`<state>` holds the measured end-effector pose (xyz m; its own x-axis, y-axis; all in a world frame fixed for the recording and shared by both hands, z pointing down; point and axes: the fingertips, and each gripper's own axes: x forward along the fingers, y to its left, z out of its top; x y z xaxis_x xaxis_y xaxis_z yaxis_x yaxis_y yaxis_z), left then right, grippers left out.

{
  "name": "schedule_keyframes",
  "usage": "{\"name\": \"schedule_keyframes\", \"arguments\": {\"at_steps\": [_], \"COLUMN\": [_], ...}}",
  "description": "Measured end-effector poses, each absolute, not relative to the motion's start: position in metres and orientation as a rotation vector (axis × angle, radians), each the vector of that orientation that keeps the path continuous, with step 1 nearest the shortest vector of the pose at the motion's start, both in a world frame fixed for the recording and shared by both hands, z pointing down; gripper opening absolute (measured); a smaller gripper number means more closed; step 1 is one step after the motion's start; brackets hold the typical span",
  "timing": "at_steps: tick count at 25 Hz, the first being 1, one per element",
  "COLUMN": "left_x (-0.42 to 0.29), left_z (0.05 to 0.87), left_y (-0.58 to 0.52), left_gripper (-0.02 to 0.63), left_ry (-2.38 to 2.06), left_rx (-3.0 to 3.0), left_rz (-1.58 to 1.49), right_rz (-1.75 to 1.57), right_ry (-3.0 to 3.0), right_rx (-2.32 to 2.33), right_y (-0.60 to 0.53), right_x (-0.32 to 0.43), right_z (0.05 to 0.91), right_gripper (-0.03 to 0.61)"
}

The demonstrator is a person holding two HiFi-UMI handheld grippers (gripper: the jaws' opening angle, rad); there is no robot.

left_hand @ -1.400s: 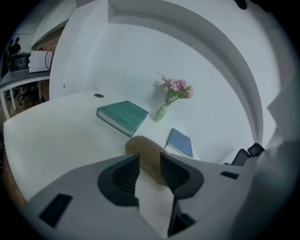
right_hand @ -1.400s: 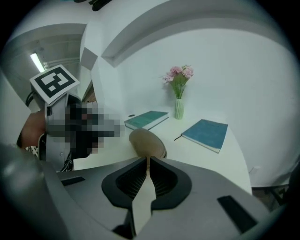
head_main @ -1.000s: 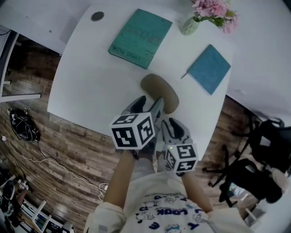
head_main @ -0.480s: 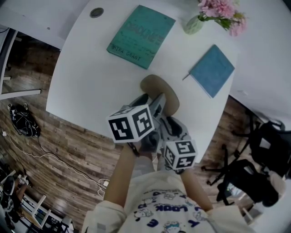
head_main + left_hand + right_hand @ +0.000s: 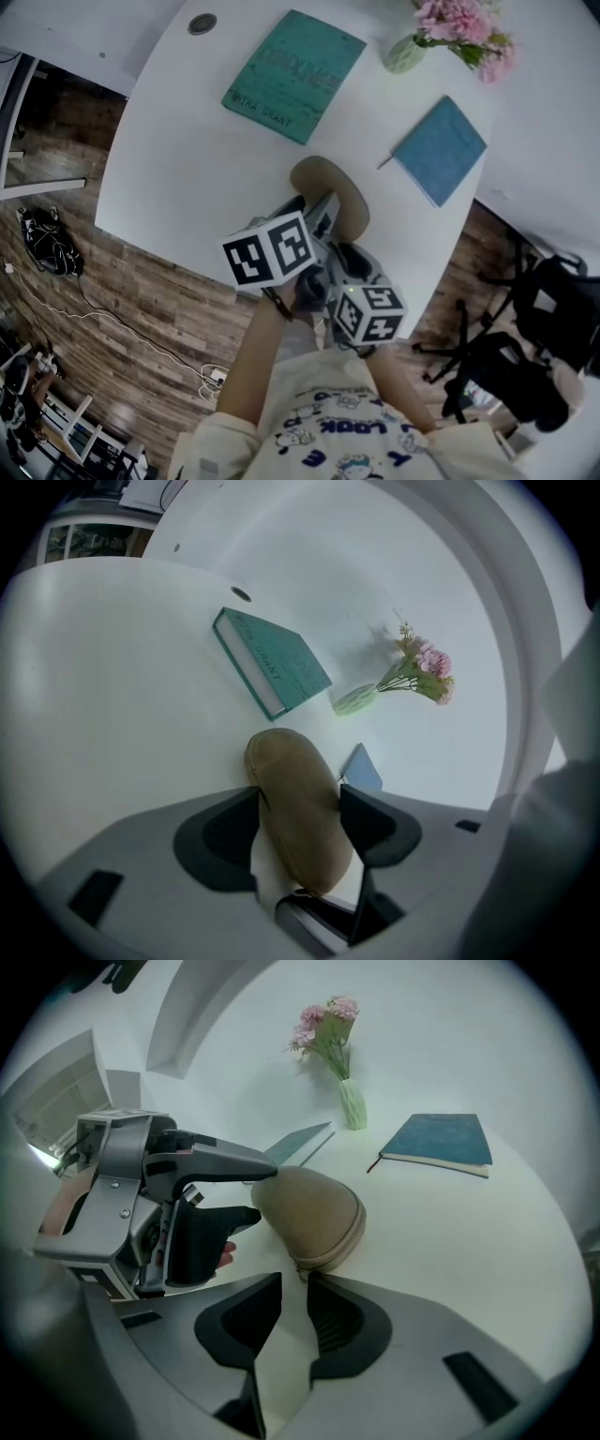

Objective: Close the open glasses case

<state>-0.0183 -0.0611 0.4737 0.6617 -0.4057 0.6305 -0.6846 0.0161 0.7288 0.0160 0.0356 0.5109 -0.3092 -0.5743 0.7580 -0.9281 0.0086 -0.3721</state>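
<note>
A tan glasses case (image 5: 330,185) lies closed on the white table (image 5: 187,169), with its zip seam showing round the near end (image 5: 323,1251). My left gripper (image 5: 314,214) straddles its near half. In the left gripper view the case (image 5: 295,799) fills the gap and both dark pads (image 5: 234,832) touch its sides. The right gripper view shows that gripper (image 5: 253,1194) with one finger over the top of the case and one at its side. My right gripper (image 5: 295,1288) sits just short of the case's near end, jaws a narrow gap apart, nothing between them. A small zip tab (image 5: 300,1274) lies at their tips.
A teal book (image 5: 292,75) lies at the back, a blue notebook (image 5: 439,148) at the right, and a vase of pink flowers (image 5: 405,54) between them. A round grommet (image 5: 202,24) is at the far left. The table edge runs close below the grippers; a dark chair (image 5: 525,319) stands on the floor at right.
Both grippers have rolled a little in place; their marker cubes show slightly different faces. The case has not moved.
</note>
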Motion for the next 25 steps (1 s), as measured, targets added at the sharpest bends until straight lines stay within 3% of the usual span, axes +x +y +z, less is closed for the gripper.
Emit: {"name": "schedule_keyframes", "arguments": {"at_steps": [20, 25], "left_x": [-0.0213, -0.022], "left_z": [0.4763, 0.4762], "left_y": [-0.0605, -0.062], "left_gripper": [0.264, 0.272], "left_ry": [-0.883, -0.895], "left_rx": [1.643, 1.665], "left_rz": [0.323, 0.361], "right_rz": [1.634, 1.585], "right_ry": [-1.791, -1.782], "right_rx": [1.656, 1.602], "right_y": [0.0268, 0.0319], "right_x": [0.0149, 0.0197], "right_z": [0.5085, 0.5101], "right_gripper": [0.009, 0.002]}}
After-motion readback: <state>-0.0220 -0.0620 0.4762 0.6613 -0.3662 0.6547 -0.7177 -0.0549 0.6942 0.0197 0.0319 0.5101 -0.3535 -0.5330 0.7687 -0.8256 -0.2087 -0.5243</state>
